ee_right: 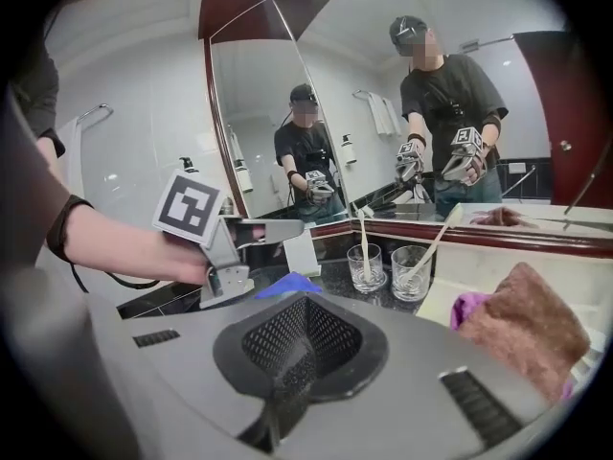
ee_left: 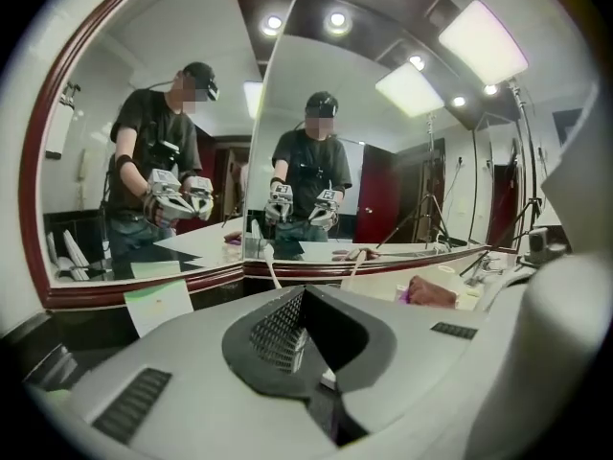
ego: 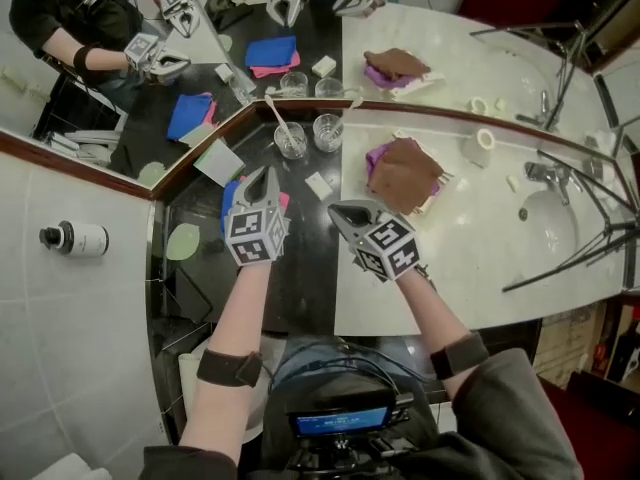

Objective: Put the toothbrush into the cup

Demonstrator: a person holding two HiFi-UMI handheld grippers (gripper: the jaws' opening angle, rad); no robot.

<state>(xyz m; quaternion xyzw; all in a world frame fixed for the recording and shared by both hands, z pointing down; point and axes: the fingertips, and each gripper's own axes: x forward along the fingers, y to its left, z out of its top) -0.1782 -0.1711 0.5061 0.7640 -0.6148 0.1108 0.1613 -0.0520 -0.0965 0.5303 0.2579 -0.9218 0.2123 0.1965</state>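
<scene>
**Toothbrushes stand in their cups, both tools empty**

Two clear cups stand side by side on the dark bench (ego: 300, 293). The left cup (ego: 291, 140) holds a toothbrush (ego: 276, 114), and the right cup (ego: 327, 132) holds a second toothbrush (ego: 347, 106). The left tool (ego: 262, 173) and right tool (ego: 336, 211) hover nearer the person, both pinched closed on nothing. The task looks finished. Any retreat should go up and away, clear of the leaning handles.
</scene>
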